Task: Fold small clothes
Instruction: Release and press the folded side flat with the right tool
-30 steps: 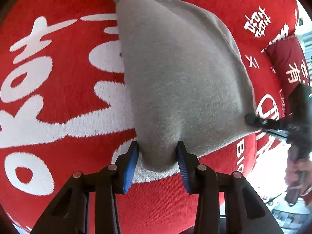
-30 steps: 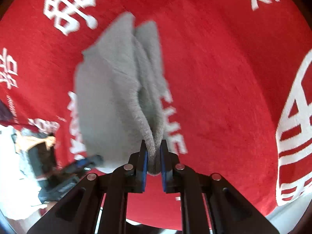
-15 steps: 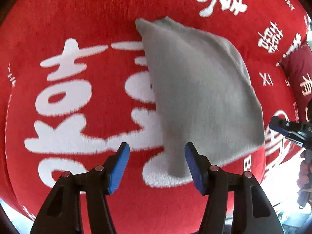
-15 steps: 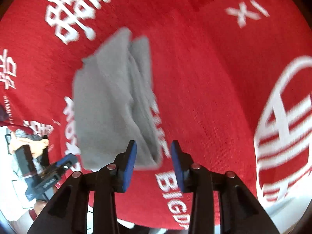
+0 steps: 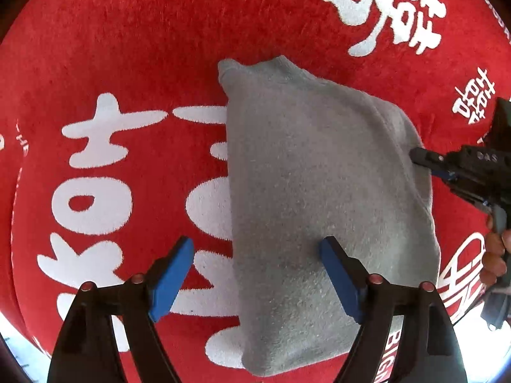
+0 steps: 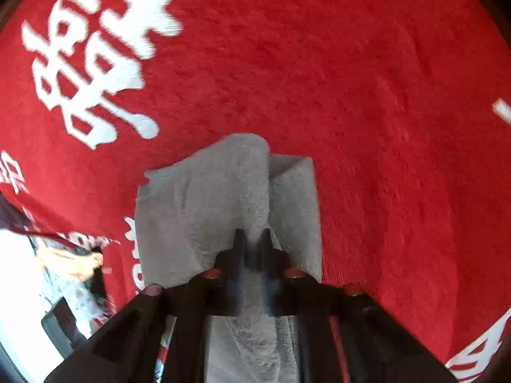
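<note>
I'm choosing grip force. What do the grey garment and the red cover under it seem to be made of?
Garment: soft knit, probably fleece or cotton; matte, fuzzy nap, limp folds. Cover: short-pile plush or towelling, probably; matte, fibrous surface with white characters.

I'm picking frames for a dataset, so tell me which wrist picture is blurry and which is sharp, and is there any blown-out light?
Left wrist view: sharp; the grey cloth weave and white print on the red mat read crisply, edges bend from fisheye. Right wrist view: motion-smeared; the right gripper and print look soft, with overexposed white at the lower left.
</note>
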Demonstrator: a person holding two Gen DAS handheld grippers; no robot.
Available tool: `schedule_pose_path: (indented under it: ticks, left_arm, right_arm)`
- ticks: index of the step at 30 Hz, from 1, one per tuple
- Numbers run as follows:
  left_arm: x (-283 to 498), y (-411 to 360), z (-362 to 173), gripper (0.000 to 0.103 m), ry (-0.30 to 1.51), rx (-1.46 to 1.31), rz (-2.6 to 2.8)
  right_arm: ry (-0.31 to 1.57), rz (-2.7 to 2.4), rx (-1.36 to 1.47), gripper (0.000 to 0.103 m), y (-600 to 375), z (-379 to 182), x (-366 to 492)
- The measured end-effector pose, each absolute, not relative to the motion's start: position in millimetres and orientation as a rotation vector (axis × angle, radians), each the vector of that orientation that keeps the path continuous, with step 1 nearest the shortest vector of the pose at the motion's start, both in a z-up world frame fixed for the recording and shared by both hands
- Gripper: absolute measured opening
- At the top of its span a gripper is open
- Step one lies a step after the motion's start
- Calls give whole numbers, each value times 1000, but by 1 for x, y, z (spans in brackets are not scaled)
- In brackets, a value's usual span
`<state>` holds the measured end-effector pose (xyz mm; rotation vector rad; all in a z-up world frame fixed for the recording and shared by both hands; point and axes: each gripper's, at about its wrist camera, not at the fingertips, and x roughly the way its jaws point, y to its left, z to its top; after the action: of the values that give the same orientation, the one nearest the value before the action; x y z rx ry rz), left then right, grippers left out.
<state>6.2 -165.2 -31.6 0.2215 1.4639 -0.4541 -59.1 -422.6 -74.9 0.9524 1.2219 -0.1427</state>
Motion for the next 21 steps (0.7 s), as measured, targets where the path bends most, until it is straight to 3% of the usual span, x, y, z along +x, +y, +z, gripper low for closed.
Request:
schedule_pose_path:
  ticks: [5,7,21]
  left_arm:
    - [7,-172,-39,84,1486,235,-428]
    - [7,-175,-44,99,1492,260,-406]
    - [9,-183,-53,99,1507,259,-374]
  right_arm:
    - [1249,-140,821,8,-419,-64,-57]
    - [1303,-152,760,8,-418,-78,-57]
    - [1362,-241,770,14,-438,-65,-95]
